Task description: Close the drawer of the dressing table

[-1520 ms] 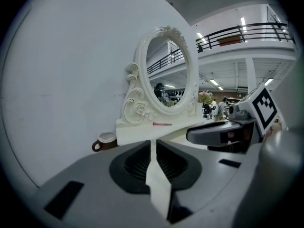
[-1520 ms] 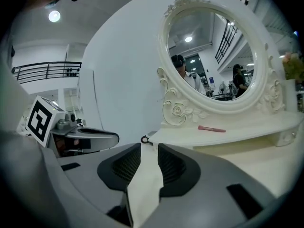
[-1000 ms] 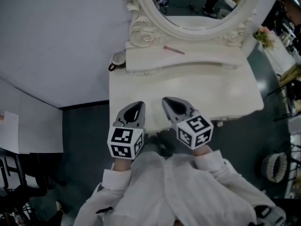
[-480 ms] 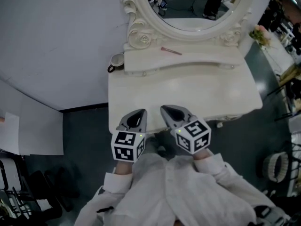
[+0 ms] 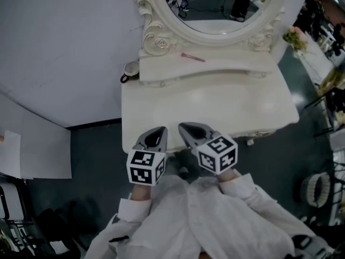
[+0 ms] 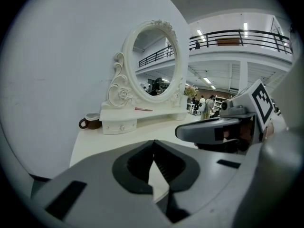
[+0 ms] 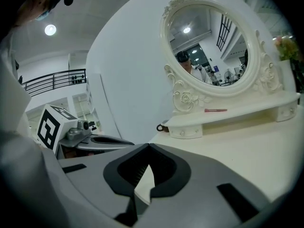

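Note:
The white dressing table [image 5: 215,107] stands against the wall with an oval mirror [image 5: 215,4] and a low shelf at its back. Its drawer does not show; the front below the top's edge is hidden in every view. Both grippers hover side by side over the table's near edge, pointing at the mirror. My left gripper [image 5: 163,128] [image 6: 153,141] is shut with nothing between its jaws. My right gripper [image 5: 180,125] [image 7: 148,146] is also shut and holds nothing. Each gripper view shows the other gripper alongside it.
A dark mug [image 5: 131,69] [image 6: 90,121] sits at the shelf's left end, and a pink stick [image 5: 192,57] [image 7: 215,110] lies on the shelf. Flowers [image 5: 294,36] stand to the table's right, a wire basket [image 5: 315,190] on the floor, a white panel [image 5: 35,150] at the left.
Both grippers have drawn back a little toward the table's near edge and sunk slightly. Their jaws stay shut.

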### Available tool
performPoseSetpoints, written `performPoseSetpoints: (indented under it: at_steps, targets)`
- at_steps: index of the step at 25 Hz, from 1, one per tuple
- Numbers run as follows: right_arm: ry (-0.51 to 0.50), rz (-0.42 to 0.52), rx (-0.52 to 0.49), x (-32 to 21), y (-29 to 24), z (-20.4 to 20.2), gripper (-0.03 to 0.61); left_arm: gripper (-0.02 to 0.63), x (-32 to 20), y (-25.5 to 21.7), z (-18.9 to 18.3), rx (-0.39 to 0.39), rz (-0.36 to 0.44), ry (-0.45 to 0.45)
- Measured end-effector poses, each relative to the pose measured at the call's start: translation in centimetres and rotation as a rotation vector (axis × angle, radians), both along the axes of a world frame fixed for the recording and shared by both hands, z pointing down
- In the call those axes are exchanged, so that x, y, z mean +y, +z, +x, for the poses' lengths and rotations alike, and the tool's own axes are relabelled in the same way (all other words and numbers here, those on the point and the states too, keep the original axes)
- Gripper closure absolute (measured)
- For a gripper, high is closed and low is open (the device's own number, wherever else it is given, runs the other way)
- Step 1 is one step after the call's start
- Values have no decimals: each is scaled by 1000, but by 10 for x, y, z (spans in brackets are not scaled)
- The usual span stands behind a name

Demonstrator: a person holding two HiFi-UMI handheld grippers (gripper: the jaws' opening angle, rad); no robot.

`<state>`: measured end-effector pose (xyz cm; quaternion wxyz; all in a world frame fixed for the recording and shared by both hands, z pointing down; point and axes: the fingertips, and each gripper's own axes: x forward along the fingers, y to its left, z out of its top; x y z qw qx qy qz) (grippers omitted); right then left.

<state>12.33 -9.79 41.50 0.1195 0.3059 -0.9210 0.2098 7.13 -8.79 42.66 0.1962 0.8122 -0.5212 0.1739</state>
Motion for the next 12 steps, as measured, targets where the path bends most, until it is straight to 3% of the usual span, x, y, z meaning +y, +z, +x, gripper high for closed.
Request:
performPoseSetpoints:
  at_steps: [12]
  targets:
    - [-18,-24,-4,3,3,-4,572,606,3,4,-1,13,-10,-5]
